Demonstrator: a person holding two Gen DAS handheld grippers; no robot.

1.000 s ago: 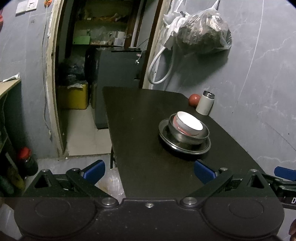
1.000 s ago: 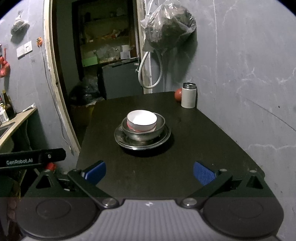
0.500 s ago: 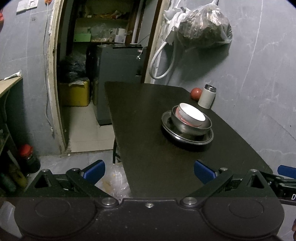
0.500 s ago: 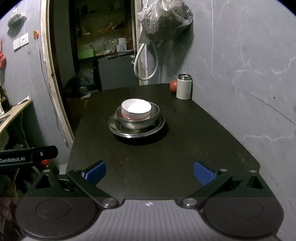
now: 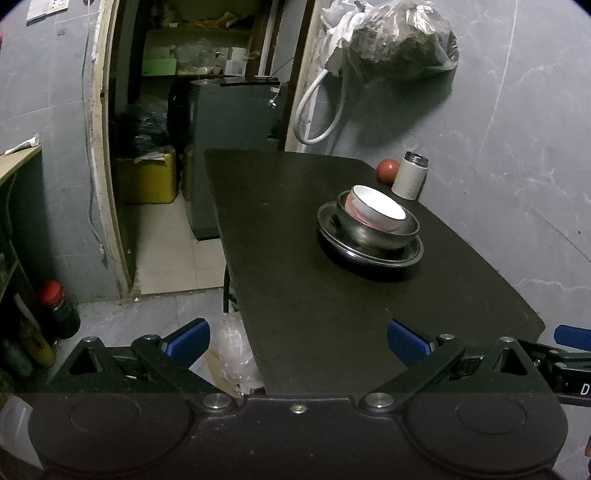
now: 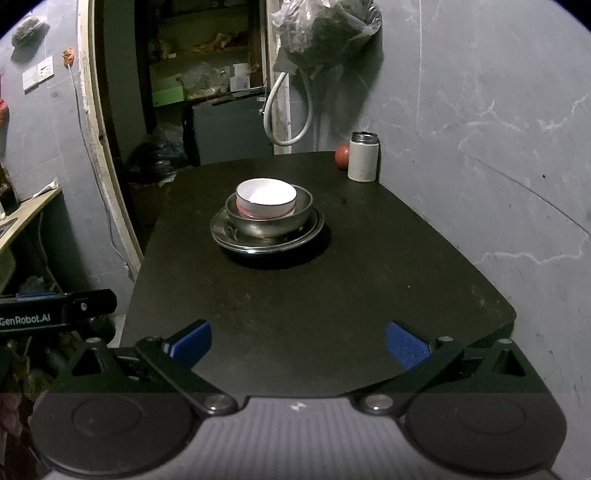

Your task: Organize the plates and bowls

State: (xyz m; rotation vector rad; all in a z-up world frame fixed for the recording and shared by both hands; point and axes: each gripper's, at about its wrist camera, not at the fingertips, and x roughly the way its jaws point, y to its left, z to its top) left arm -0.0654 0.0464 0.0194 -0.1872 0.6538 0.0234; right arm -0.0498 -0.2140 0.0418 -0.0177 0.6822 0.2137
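Both claws, left [image 5: 297, 341] and right [image 6: 299, 343], gape wide and empty at the near desk [image 6: 332, 295] edge. Mid-desk, a white bowl [image 6: 266, 197] sits in a steel bowl [image 6: 271, 221] on a plate [image 6: 266, 236]. The white bowl looks fragile and smooth; pinch its rim.

table [image 6: 332, 295]: matt black top, faintly speckled
plate [image 6: 314, 229]: shiny metal, rim catches light
steel bowl [image 6: 303, 210]: brushed metal, dull sheen
white bowl [image 6: 266, 195]: glossy, ceramic-looking
flask [image 6: 364, 162]: matt white body, metal cap; far right corner
bag [image 6: 325, 29]: crinkled clear plastic
wall [image 6: 480, 147]: smooth grey, marble-like veins
finger pads [image 6: 408, 345]: blue, ribbed
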